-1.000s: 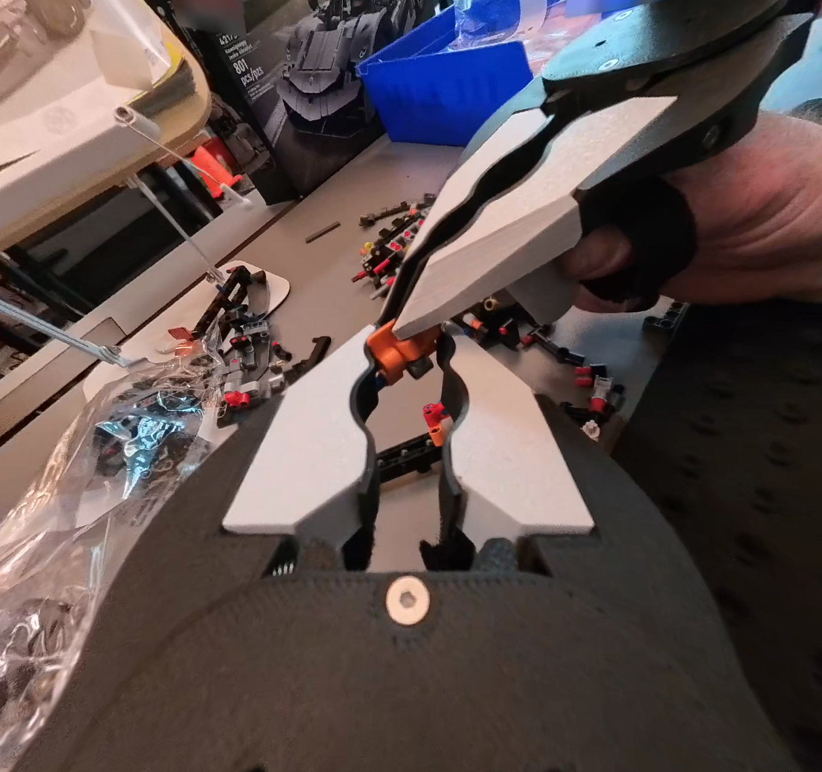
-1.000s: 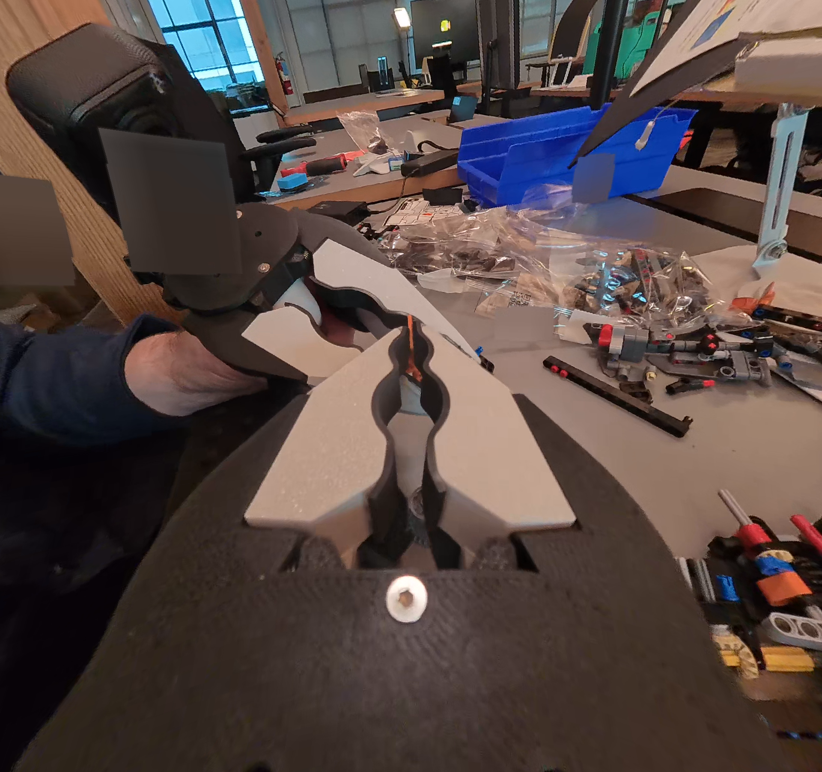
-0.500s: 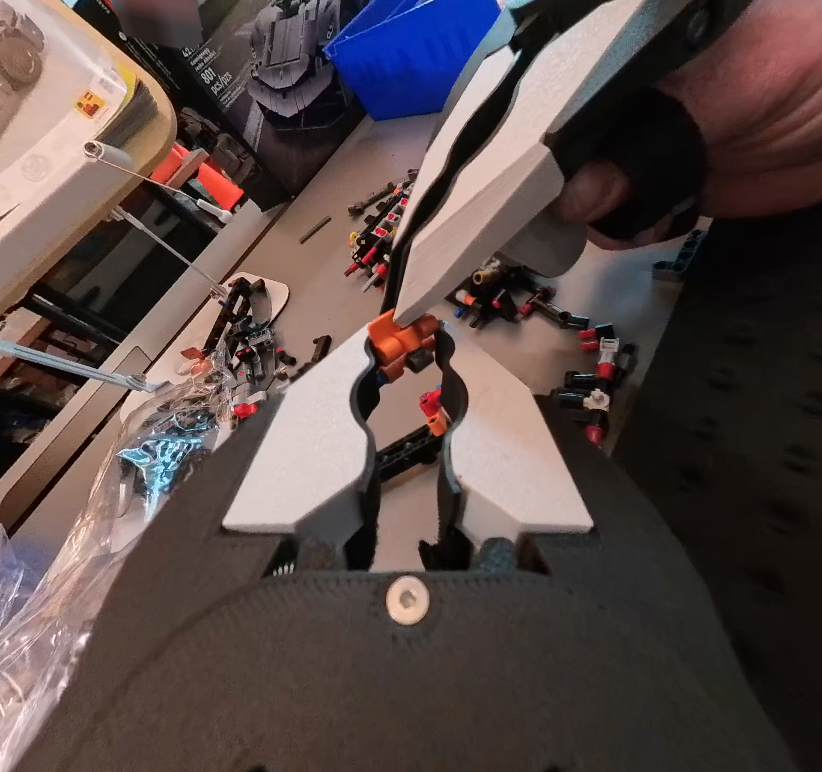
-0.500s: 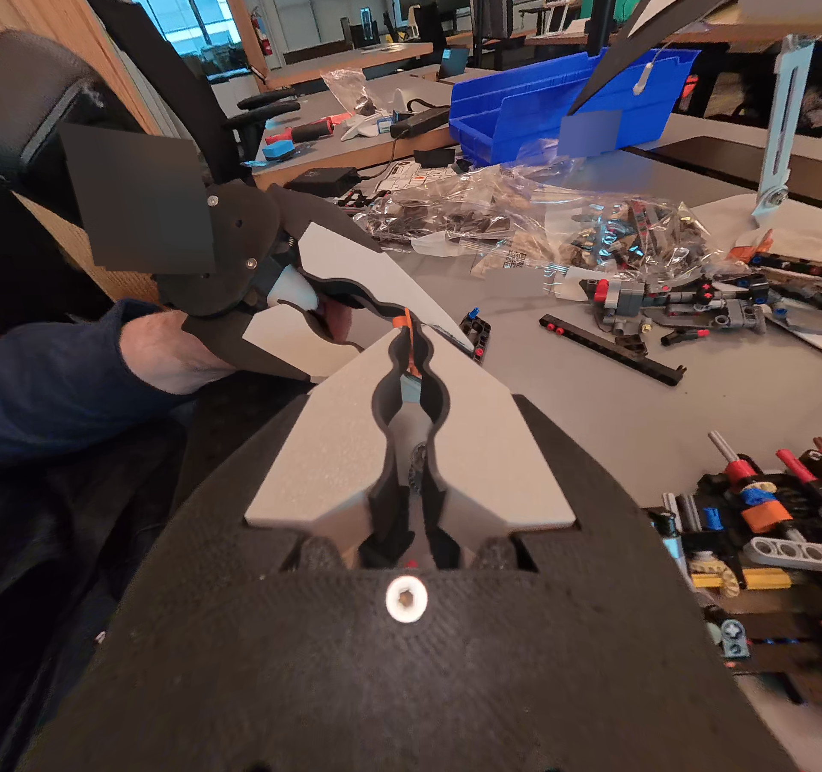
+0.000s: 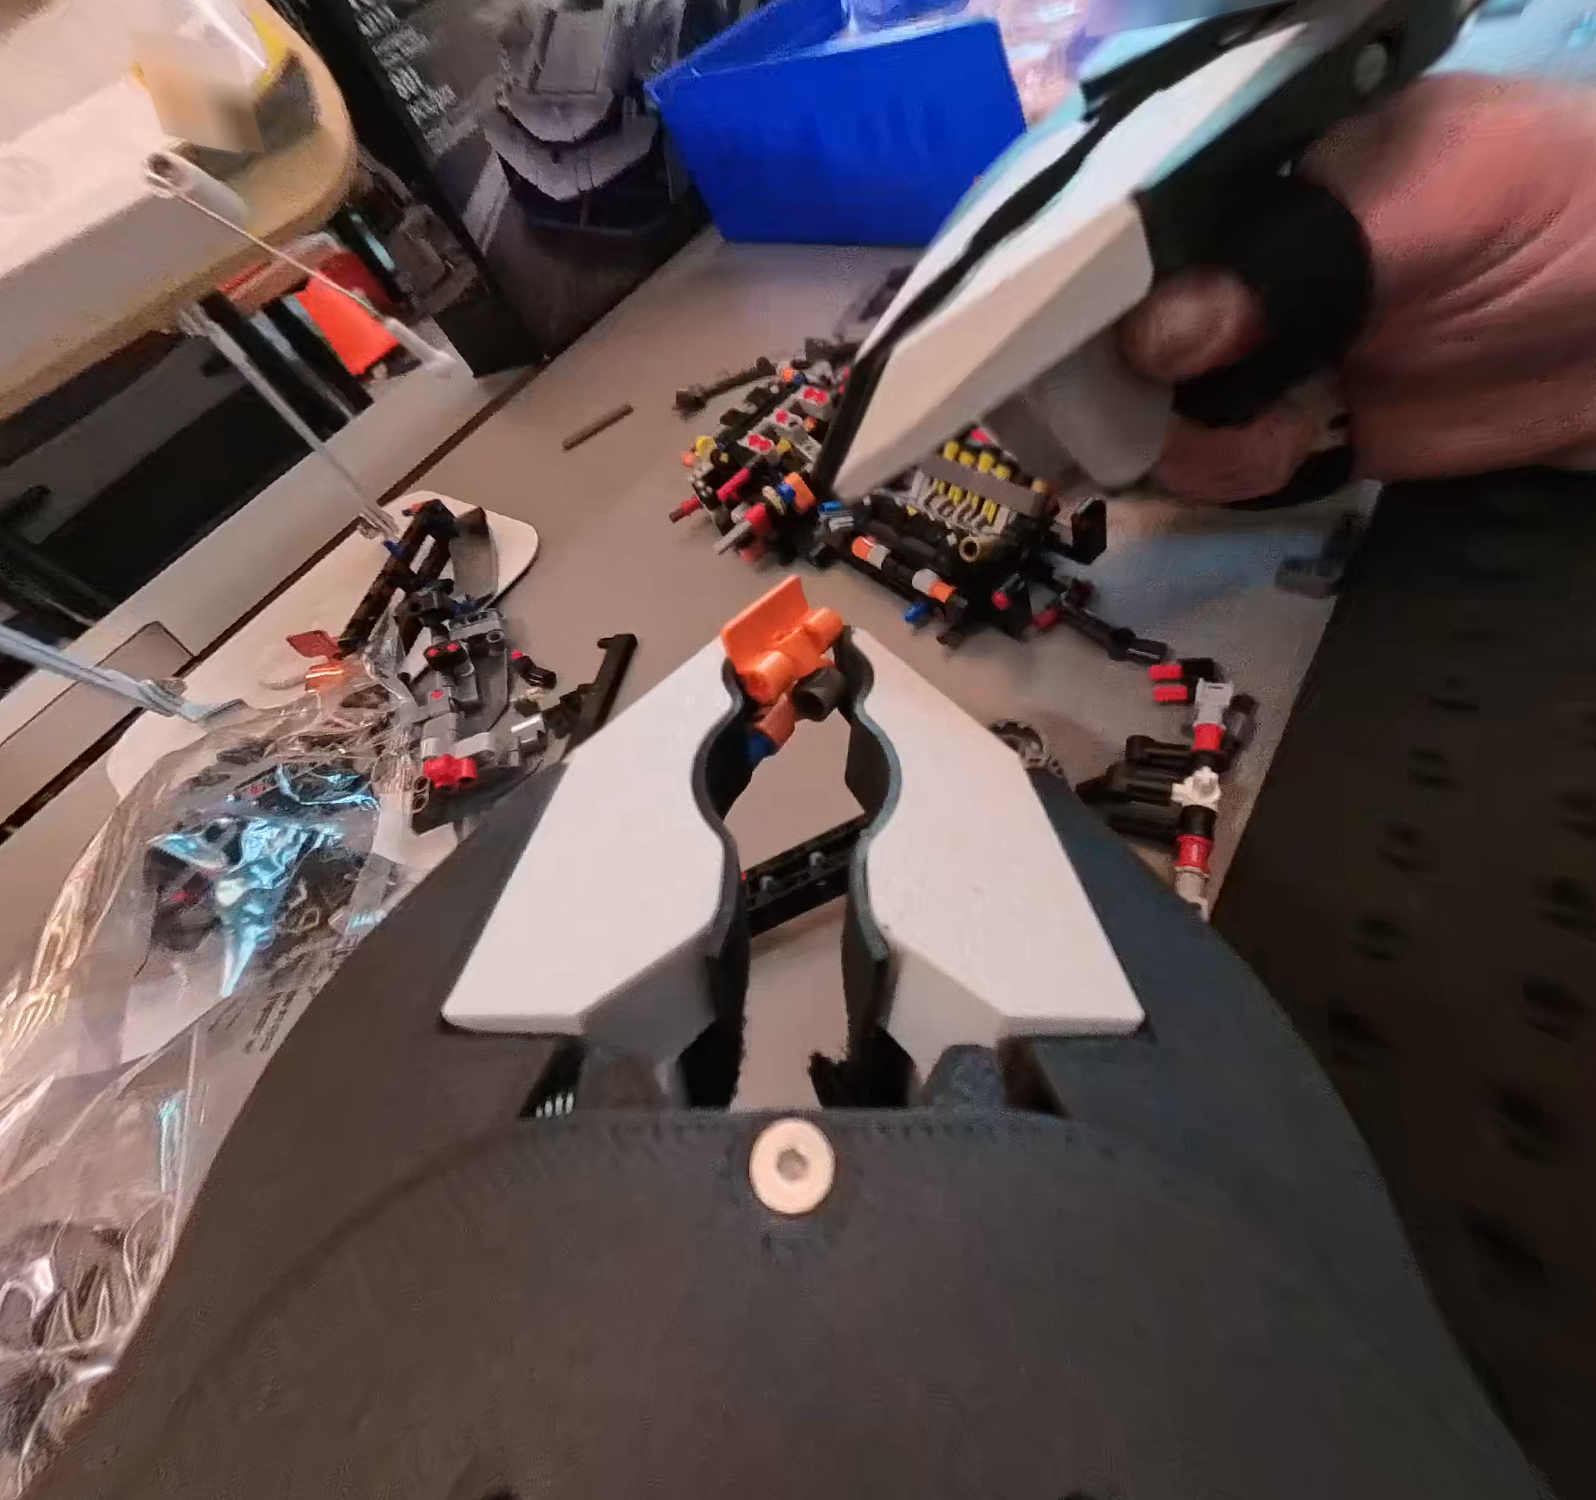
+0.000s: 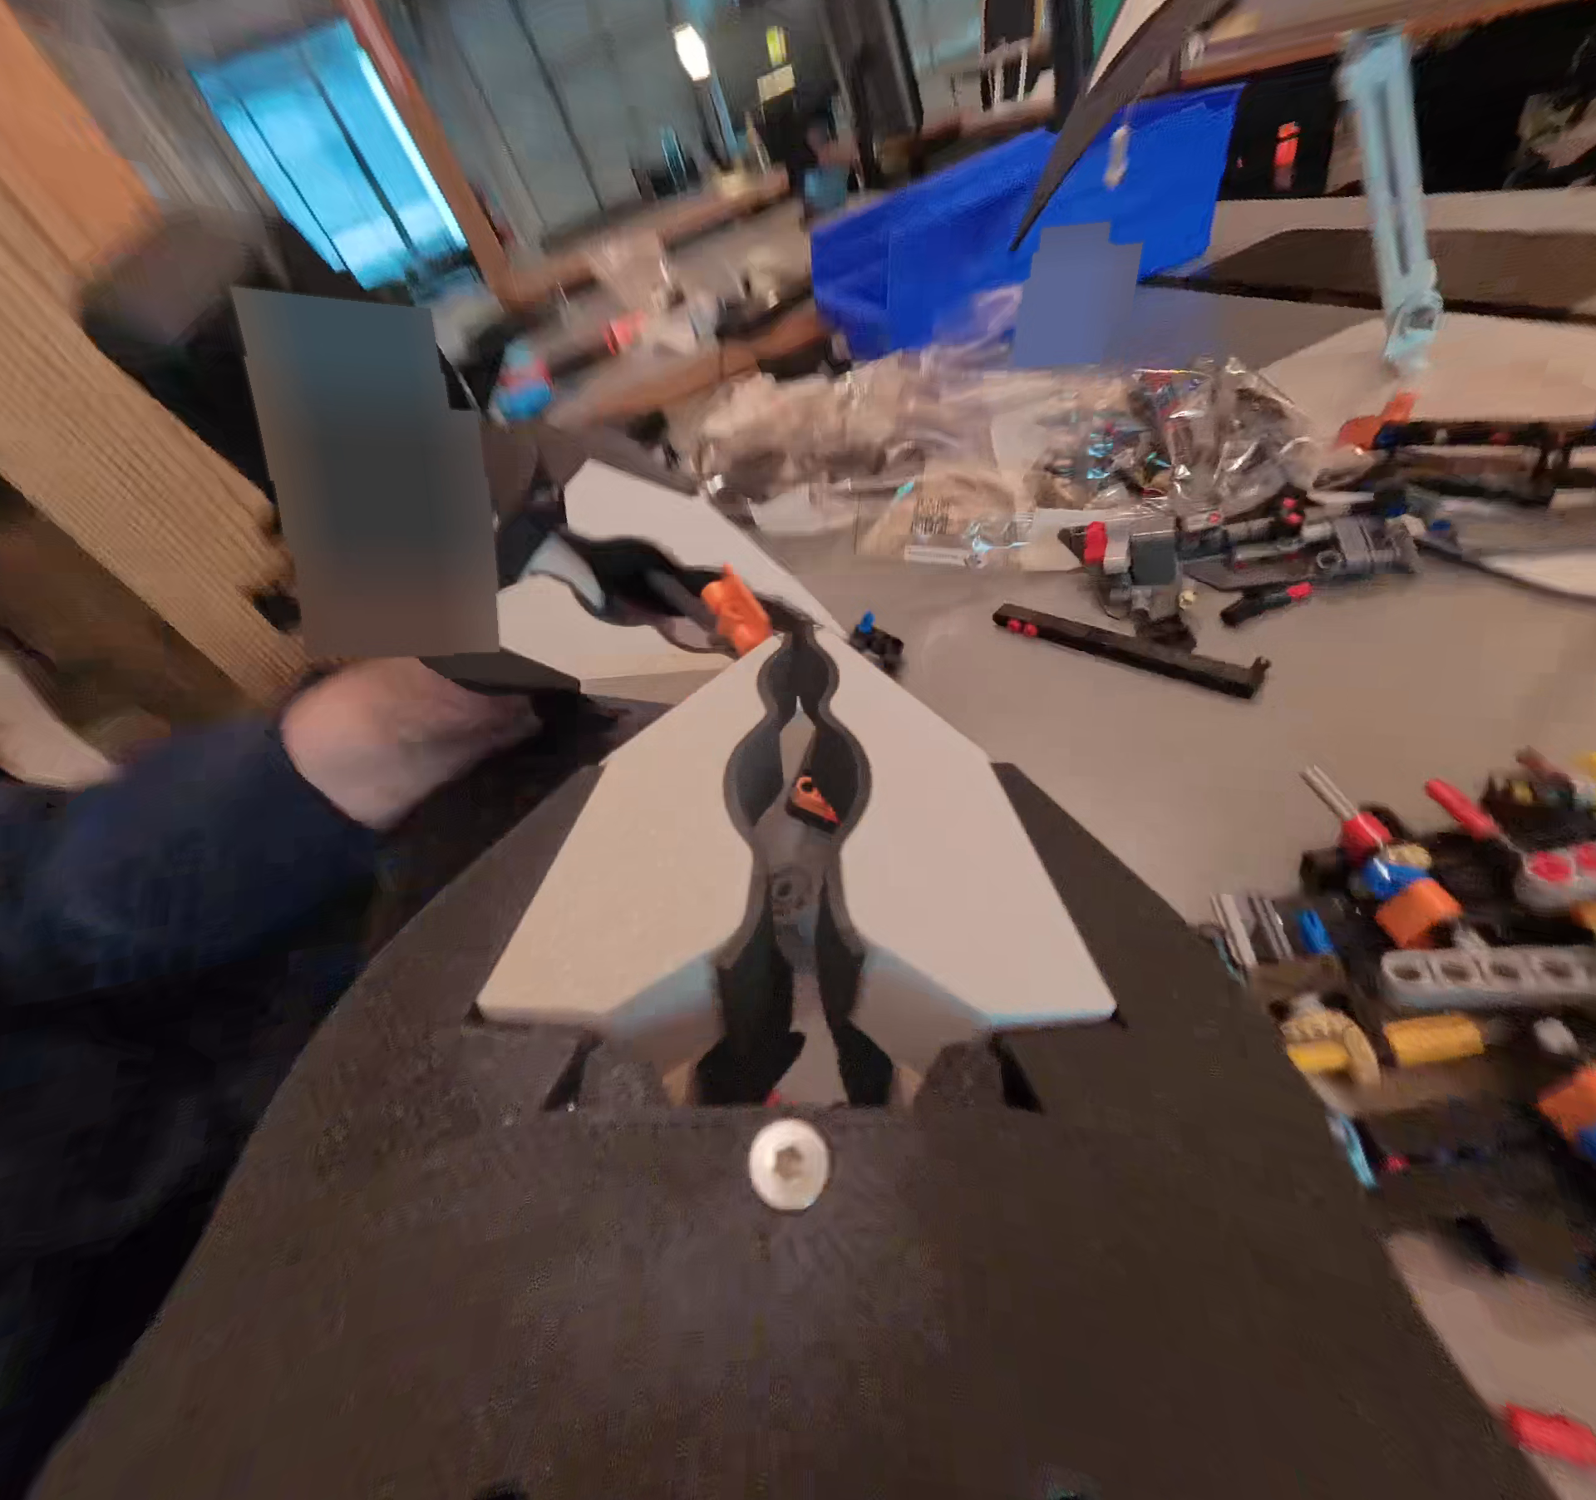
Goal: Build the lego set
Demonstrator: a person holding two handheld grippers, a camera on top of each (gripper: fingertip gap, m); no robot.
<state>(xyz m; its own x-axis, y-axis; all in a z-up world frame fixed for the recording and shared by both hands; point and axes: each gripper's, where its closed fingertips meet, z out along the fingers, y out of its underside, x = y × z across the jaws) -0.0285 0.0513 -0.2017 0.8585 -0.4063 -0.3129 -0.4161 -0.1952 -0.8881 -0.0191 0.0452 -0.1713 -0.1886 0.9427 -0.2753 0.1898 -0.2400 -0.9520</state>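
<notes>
My left gripper is shut on a small orange Lego piece with a black pin and holds it above the grey table. My right gripper hangs above and behind it, apart from the piece, with its fingers together and nothing showing at the tips. In the right wrist view the right gripper is shut, and the left gripper with the orange piece lies just left of its tips. Small orange and grey bits show through the gap lower between the right fingers.
A partly built black assembly and loose pins lie behind the grippers. Bags of parts, a blue bin and the set's box stand left and behind. A long black beam lies on the table. Less than 4 cm separates the two grippers' tips.
The right gripper has drawn back from the orange piece, up and to the right. The left gripper still holds the piece, which now stands free at its tips.
</notes>
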